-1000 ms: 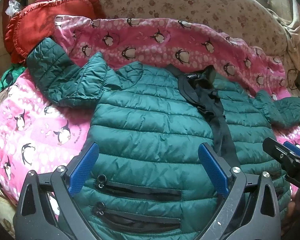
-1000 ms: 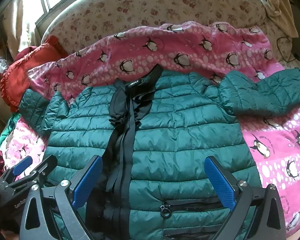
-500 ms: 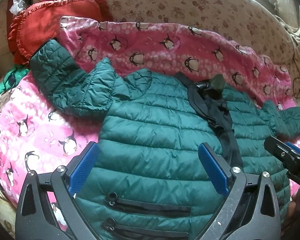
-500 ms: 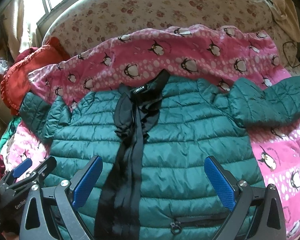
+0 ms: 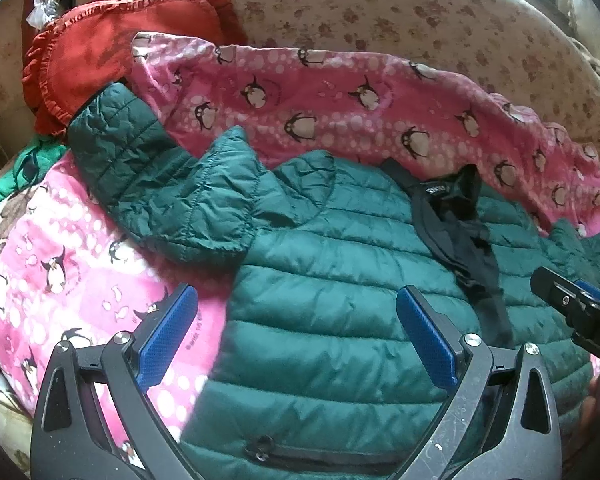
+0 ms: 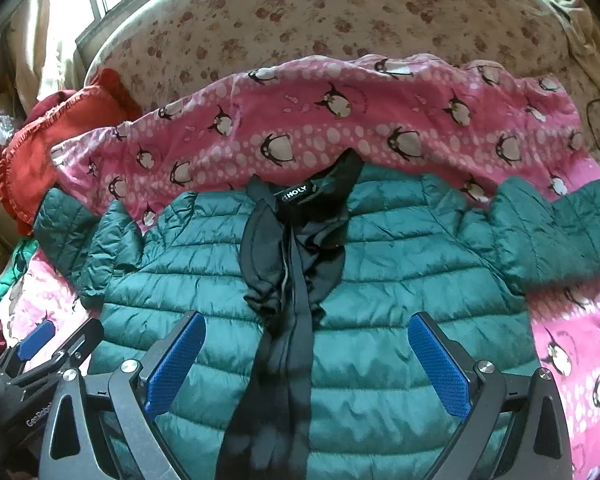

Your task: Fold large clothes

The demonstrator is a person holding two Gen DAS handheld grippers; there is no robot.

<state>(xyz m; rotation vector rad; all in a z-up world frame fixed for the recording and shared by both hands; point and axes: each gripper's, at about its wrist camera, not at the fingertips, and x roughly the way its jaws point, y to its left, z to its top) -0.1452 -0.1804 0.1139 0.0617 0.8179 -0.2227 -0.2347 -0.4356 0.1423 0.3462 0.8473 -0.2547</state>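
A green quilted puffer jacket [image 6: 400, 264] lies spread front-up on a pink penguin-print blanket [image 6: 340, 128] that covers a bed with a beige floral sheet [image 6: 340, 12]. Its black collar and zipper placket [image 6: 296, 264] run down the middle, the collar rumpled and showing a label. One sleeve [image 5: 152, 168] reaches out toward a red ruffled cushion [image 5: 88, 56], its cuff just beside the frill; the other sleeve [image 6: 560, 236] stretches the opposite way across the blanket. The left tongs [image 5: 298, 338] hang above the jacket's side edge, blue pads spread wide, one pad over the pink blanket and the other over green quilting, holding nothing. The right tongs [image 6: 306, 364] hover over the lower chest, likewise spread wide and holding nothing, straddling the zipper line. Each tool shows at the edge of the other's view. A pocket zipper [image 5: 320, 454] shows near the bottom of the left view.
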